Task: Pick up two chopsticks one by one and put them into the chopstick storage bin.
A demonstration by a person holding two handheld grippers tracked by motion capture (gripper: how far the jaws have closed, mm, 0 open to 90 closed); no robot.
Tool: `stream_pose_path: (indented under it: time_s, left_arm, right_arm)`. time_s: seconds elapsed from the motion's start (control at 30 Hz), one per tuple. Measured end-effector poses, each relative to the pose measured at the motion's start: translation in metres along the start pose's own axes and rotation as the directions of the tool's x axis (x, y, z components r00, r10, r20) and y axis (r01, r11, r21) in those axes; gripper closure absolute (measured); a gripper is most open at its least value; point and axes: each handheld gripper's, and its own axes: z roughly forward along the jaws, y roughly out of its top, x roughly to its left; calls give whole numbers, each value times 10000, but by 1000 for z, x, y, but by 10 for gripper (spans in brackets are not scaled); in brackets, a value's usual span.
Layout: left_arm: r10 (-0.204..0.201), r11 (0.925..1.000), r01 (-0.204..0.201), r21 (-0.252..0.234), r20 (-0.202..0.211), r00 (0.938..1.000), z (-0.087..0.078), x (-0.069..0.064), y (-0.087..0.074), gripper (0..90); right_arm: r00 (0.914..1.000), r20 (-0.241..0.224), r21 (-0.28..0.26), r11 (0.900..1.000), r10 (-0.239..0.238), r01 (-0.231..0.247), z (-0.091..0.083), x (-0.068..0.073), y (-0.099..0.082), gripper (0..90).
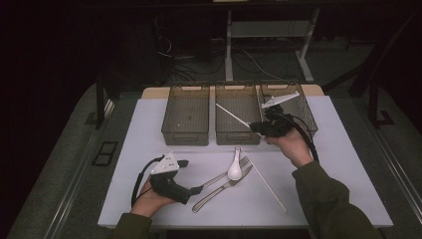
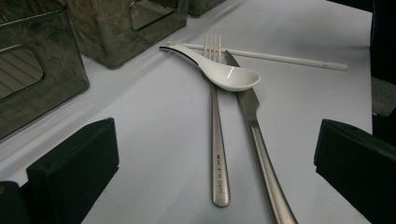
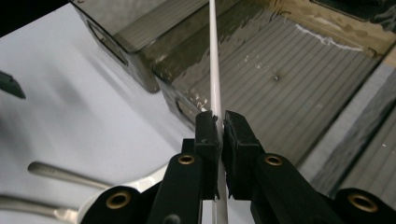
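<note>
A white chopstick (image 3: pixel 214 70) is showing between the black pads of the right tool (image 3: pixel 219 128). Smoky grey ribbed bins (image 1: pixel 185 114) are standing on the white worktop (image 1: pixel 149 124), beside a white spoon (image 2: pixel 219 70), silver fork (image 2: pixel 218 140) and knife (image 2: pixel 259 135).

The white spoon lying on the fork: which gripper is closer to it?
Left. The left gripper sits open just beside the fork handle, below the white spoon. The right gripper is up by the middle bin, shut on a white chopstick.
</note>
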Motion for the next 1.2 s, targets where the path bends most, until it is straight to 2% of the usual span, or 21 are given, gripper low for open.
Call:
stream_pose_path:
  time_s: [0.37, 0.6, 1.2]
  left_arm:
    - [23, 10000, -23, 22, 17, 10000, 0, -1, 0, 0]
    - [66, 10000, -66, 16, 48, 10000, 0, -1, 1, 0]
    - [132, 9998, -130, -126, 189, 9997, 0, -1, 2, 0]
  right_arm:
    - [9999, 77, 61, 9999, -85, 84, 27, 12, 36, 846]
    - [9999, 37, 47, 9999, 123, -123, 42, 15, 52, 846]
    - [9998, 133, 405, 9990, 160, -166, 93, 30, 86, 845]
